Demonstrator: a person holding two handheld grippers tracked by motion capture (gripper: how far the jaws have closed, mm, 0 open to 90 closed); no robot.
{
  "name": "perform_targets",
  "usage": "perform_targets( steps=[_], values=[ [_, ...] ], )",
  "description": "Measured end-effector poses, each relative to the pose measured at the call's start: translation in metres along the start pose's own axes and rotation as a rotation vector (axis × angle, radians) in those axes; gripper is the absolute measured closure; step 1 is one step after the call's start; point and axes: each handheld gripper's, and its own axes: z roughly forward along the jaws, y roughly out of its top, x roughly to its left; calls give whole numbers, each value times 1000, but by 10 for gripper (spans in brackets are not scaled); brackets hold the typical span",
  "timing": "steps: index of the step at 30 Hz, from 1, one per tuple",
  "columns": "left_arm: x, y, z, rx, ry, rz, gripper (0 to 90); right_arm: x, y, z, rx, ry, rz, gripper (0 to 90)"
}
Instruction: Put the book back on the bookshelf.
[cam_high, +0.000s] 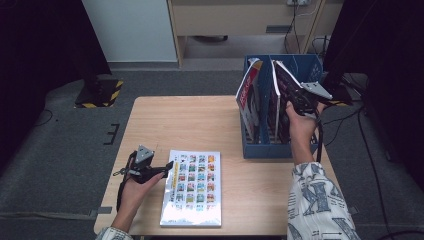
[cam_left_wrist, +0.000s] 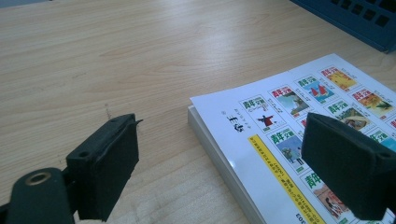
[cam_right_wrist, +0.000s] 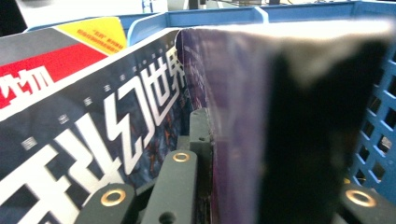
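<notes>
Over on the left, the left gripper (cam_high: 167, 166) sits low at the near left of the light wooden desk (cam_high: 200, 120), jaws spread wide apart and gripping nothing. One black pad hangs over bare wood, the other over the edge of the thick white-covered book (cam_high: 192, 188) that lies flat on the desk just beside it. Its cover is a grid of small colourful picture tiles, with green characters above the tiles and a yellow strip running along one side (the left gripper view shows the pale page block at its corner nicely).

Moving right, the blue plastic slatted file rack (cam_high: 300, 65) stands at the far right of the desk. In its left compartment leans a magazine with a red, white and yellow cover (cam_high: 248, 92), bold white characters across a dark lower part.

And on the right, the right gripper (cam_high: 292, 97) is clamped on a thin dark purple glossy magazine (cam_high: 283, 80), gripping it near its upper edge. That magazine stands tilted in the rack, in the compartment just to the right of the red one, its top leaning left above the rack's rim. In the right gripper view its cover runs edge-on between the jaws, with the blue lattice wall close on the right.
</notes>
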Motion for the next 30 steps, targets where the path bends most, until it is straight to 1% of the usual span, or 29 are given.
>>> perform_targets(
  steps=[5, 10, 19, 24, 27, 30],
  values=[
    [0, 0, 0, 1, 0, -2, 109, 1, 0, -1, -1, 19, 0, 823],
    [0, 0, 0, 1, 0, -1, 109, -2, -1, 0, 10, 29, 3, 823],
    [0, 0, 0, 1, 1, 0, 110, 2, -2, 2, 16, 78, 1, 802],
    [0, 0, 0, 1, 0, 2, 110, 3, -2, 3, 14, 76, -7, 800],
    [0, 0, 1, 5, 0, 2, 111, 2, -2, 3, 12, 87, -2, 789],
    [-1, 0, 1, 2, -1, 3, 111, 3, -2, 3, 15, 91, -4, 826]
  ],
)
